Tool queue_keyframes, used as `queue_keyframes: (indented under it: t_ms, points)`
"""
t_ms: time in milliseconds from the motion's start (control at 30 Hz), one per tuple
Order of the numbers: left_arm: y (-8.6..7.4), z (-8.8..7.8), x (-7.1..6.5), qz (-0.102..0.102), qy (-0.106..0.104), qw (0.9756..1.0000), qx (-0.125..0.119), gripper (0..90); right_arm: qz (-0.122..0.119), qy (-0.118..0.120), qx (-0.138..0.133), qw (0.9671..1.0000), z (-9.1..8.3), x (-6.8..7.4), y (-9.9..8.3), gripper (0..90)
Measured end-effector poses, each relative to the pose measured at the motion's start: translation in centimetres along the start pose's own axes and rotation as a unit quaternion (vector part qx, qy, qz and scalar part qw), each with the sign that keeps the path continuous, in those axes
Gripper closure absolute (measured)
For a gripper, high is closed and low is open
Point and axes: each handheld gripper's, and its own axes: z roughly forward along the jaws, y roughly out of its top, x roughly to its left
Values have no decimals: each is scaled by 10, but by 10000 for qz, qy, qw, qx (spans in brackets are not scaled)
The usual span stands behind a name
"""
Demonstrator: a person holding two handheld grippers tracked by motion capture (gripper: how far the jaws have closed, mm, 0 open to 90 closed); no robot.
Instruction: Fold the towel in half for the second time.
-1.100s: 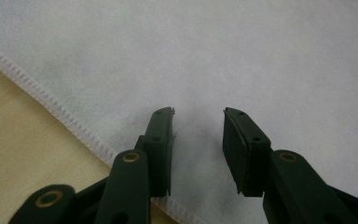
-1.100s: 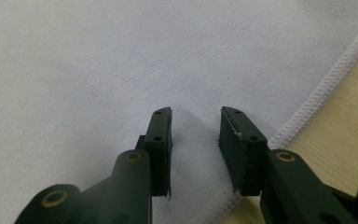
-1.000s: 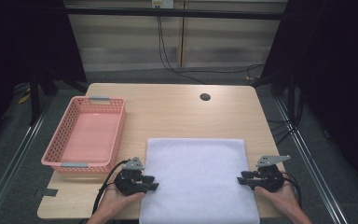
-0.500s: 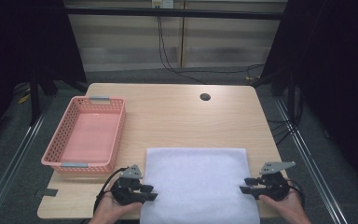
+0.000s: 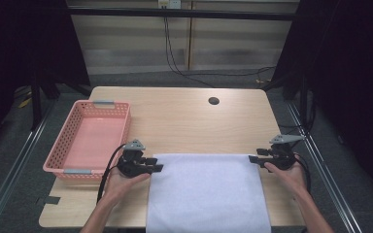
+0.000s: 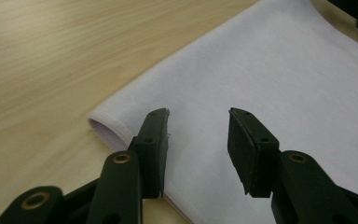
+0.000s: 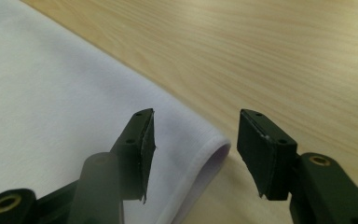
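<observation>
A: What is seen from the high view?

B: A white cloth (image 5: 208, 194) is laid flat on the near half of the wooden surface (image 5: 184, 116), its near edge hanging over the front. The left claw (image 5: 156, 165) is held at the cloth's far left corner and the right claw (image 5: 252, 159) at its far right corner, each pointed inward. A pink basket (image 5: 91, 138) is set on the surface just left of the left claw, close to the hand but not touched. A dark round hole (image 5: 213, 101) is seen far up the surface, well apart from the cloth. Nothing is placed between the two claws except the cloth itself.

A: And from the left gripper view?

B: The left claw (image 6: 198, 135) is seen released: its jaws have just been opening, and a clear gap is left between them. The folded corner of the cloth (image 6: 261, 79) is lying below and just beyond the fingertips (image 6: 156, 135); it is not pinched. Bare surface (image 6: 51, 56) is shown to the left of the hem.

A: And the right gripper view?

B: The right claw (image 7: 196, 140) is likewise released, its jaws having just been opening. The cloth's rounded corner (image 7: 74, 102) is lying under the gap, free of both pads (image 7: 256, 149). Bare wood (image 7: 270, 51) is shown beyond it, with nothing standing in the way.
</observation>
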Motion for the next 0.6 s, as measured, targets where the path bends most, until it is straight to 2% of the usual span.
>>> queue_keyframes:
  t_ms: [67, 133, 200, 267, 367, 433, 500, 600]
  points:
    - [2, 3, -3, 134, -40, 9999, 58, 555, -39, -47, 130, 9999, 9, -4, 1, 462]
    - [2, 7, -3, 91, 4, 9999, 46, 533, -26, -64, 159, 9998, 14, -5, 1, 471]
    - [2, 11, -1, 58, 90, 9999, 79, 521, -78, 93, 226, 9997, 19, -5, -1, 497]
    - [0, 12, 1, 20, 175, 9998, 108, 502, -205, -9, 345, 9992, 24, -1, -3, 568]
    - [-2, 14, 6, -75, 271, 9995, 124, 461, -145, 12, 327, 9994, 22, -3, -4, 689]
    - [-2, 18, 9, -86, 255, 9996, 126, 430, -119, 136, 330, 9993, 22, -5, -5, 784]
    - [-2, 20, 12, -77, 378, 9992, 121, 424, -160, 125, 327, 9993, 22, -4, -5, 831]
    - [0, 23, 18, -131, 387, 9991, 146, 406, -144, 96, 340, 9993, 21, -4, -5, 844]
